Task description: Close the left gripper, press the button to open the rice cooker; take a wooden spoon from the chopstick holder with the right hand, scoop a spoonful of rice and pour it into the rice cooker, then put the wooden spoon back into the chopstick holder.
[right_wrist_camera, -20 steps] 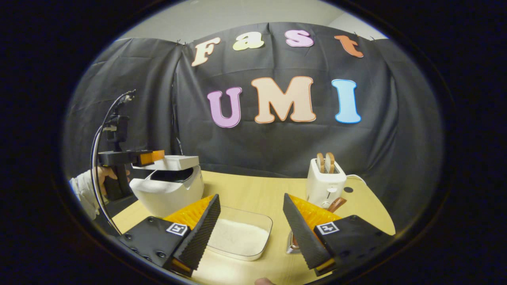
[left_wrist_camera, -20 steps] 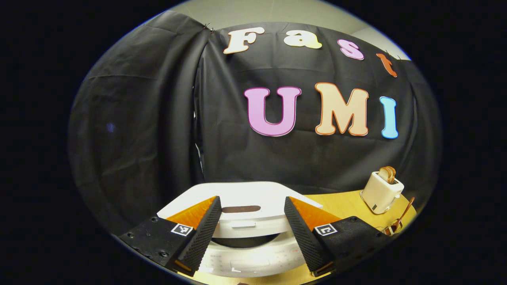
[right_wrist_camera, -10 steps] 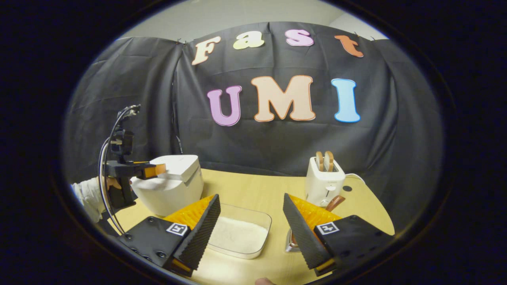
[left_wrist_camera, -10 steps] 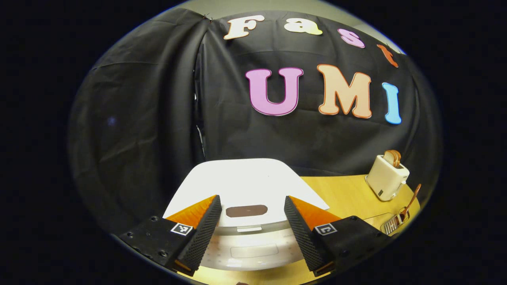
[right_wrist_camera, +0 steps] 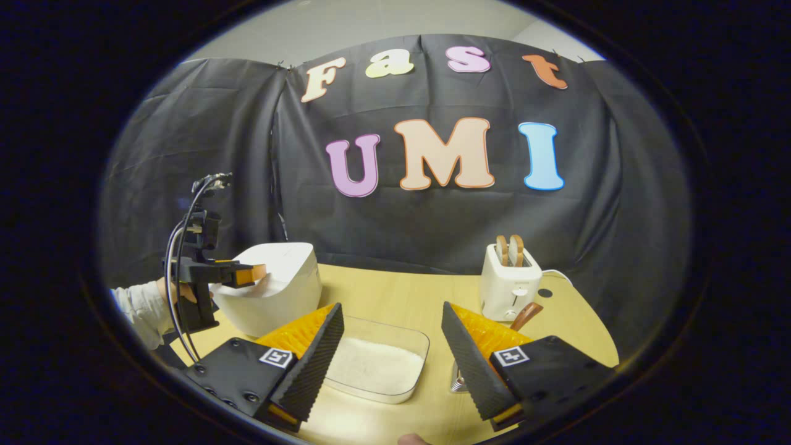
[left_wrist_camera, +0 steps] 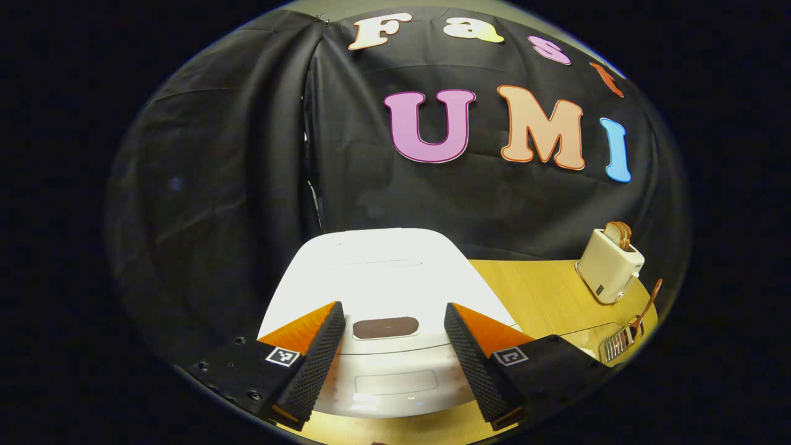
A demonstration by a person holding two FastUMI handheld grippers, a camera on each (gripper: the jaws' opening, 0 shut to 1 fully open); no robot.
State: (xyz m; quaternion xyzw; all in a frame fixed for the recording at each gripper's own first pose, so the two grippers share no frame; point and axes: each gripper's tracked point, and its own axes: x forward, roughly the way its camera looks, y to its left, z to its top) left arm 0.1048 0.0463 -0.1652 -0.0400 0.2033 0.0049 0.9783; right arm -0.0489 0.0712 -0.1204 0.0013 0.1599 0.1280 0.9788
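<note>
White rice cooker (left_wrist_camera: 383,278), lid down, just below spread left gripper (left_wrist_camera: 392,346); right gripper (right_wrist_camera: 392,346) spread.

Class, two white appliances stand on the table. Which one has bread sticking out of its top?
The toaster, the small one at the right with two slices in its slots. The rice cooker at the left is larger, with its lid down.

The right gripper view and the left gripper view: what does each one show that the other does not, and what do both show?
Right gripper view alone: the rice tray, the left gripper seen from the side at the cooker's lid, and the sleeve behind it.

Left gripper view alone: the dark panel on the cooker's lid, close between its own open fingers.

Both: the closed white cooker, the toaster with toast, the spoon, the wooden table, and open grippers.
</note>
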